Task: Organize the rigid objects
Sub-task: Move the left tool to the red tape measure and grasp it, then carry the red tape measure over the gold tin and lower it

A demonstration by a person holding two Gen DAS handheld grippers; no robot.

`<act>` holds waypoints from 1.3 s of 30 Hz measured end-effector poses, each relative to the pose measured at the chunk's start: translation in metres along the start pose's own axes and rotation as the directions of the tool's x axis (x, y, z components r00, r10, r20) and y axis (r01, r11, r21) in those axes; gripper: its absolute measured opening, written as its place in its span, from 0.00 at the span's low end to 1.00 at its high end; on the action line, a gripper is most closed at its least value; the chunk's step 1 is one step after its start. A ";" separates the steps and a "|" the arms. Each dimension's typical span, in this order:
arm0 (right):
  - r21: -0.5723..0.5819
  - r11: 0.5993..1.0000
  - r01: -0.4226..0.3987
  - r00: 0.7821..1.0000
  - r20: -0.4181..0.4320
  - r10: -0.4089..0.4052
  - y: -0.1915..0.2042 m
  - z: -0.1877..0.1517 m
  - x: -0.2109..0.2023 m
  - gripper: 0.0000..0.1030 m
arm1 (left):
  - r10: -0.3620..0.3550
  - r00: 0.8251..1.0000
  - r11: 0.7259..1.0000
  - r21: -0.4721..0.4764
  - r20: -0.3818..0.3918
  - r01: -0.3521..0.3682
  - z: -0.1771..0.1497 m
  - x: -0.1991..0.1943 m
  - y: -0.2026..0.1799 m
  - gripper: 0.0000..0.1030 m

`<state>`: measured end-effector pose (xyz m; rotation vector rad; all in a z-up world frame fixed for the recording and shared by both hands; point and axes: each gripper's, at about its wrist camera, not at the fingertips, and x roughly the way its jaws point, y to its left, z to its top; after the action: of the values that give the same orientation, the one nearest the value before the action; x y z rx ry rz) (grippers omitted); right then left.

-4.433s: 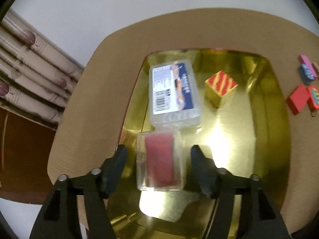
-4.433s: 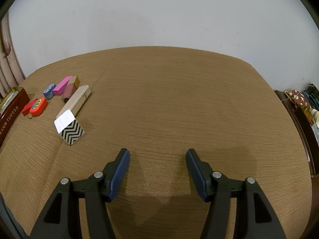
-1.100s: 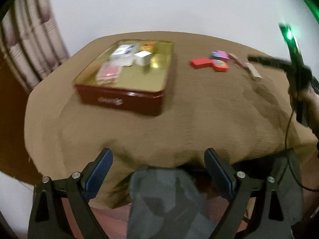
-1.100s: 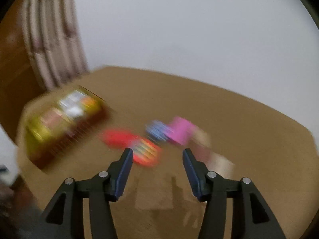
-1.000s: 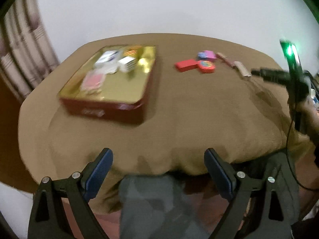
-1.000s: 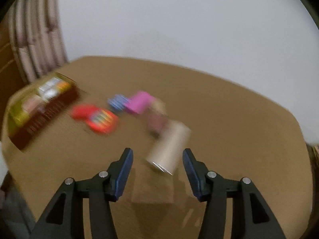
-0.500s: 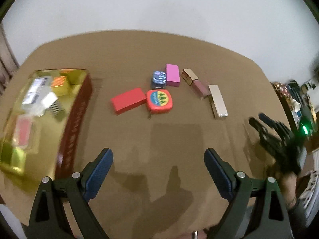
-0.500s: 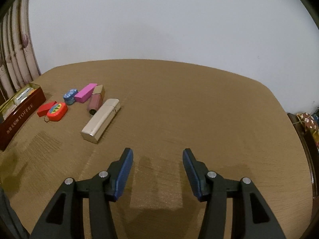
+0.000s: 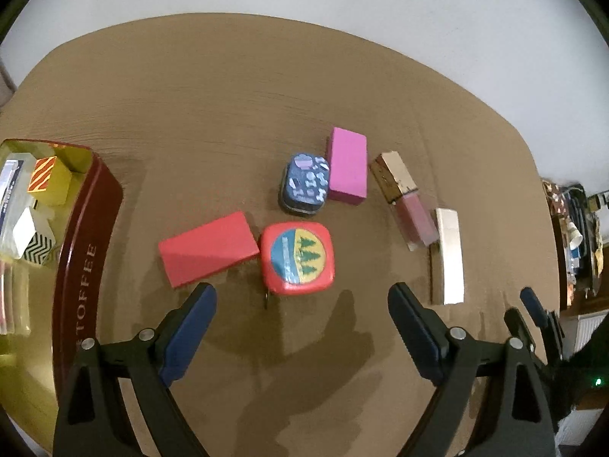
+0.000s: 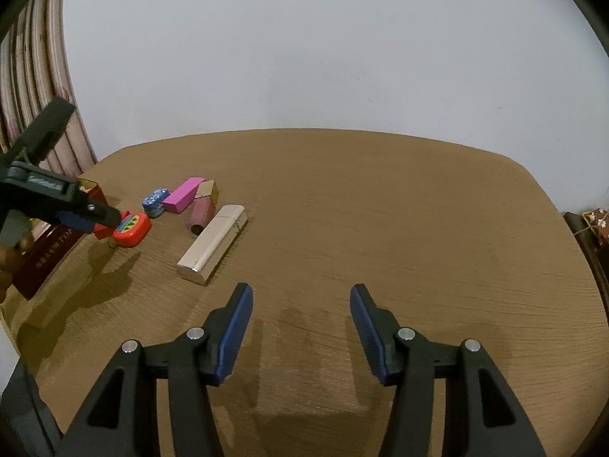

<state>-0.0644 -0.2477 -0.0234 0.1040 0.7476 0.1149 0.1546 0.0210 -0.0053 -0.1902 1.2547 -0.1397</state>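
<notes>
Your left gripper point(image 9: 300, 301): jaws spread wide, empty, hovering over the table point(image 9: 228, 95). Directly ahead, centred between them: red tape measure point(image 9: 297, 257), touching the red block point(image 9: 207, 253) on its left. Beyond: blue patterned tin point(image 9: 304, 184), pink block point(image 9: 347, 170), lip gloss tube point(image 9: 404, 200), champagne-gold case point(image 9: 449, 255). Toffee tin point(image 9: 82, 266) far left, partly filled. Your right gripper point(image 10: 300, 306): jaws spread, empty, well apart from the cluster; your left is nearer.
</notes>
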 end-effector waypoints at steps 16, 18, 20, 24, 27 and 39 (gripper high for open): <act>0.033 0.999 -0.031 0.999 0.009 0.031 -0.003 -0.002 0.000 0.53 | -0.048 0.993 0.998 -0.052 -0.109 0.042 0.017 0.033 -0.006 0.64; 0.037 0.999 -0.035 0.999 0.005 0.035 -0.004 -0.002 0.002 0.53 | -0.032 0.994 0.999 -0.047 -0.100 0.027 0.022 0.035 -0.005 0.62; 0.043 0.998 -0.039 0.999 -0.002 0.040 -0.005 -0.003 0.003 0.53 | -0.017 0.995 0.999 -0.039 -0.101 0.013 0.026 0.036 -0.005 0.59; 0.050 0.998 -0.047 0.999 0.003 0.047 -0.005 -0.004 0.002 0.53 | -0.005 0.995 1.000 -0.029 -0.096 0.002 0.035 0.040 -0.008 0.58; 0.053 0.997 -0.048 0.999 0.001 0.048 -0.006 -0.004 0.003 0.53 | 0.048 0.996 0.999 -0.012 -0.069 -0.049 0.037 0.040 -0.013 0.42; 0.064 0.998 -0.023 0.999 -0.026 0.025 -0.008 -0.004 0.009 0.53 | 0.021 0.998 1.000 0.021 -0.062 -0.019 -0.015 0.017 -0.030 0.42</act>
<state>-0.0605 -0.2538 -0.0335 0.1719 0.7775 0.1157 0.1455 -0.0132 -0.0192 -0.1565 1.3162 -0.1422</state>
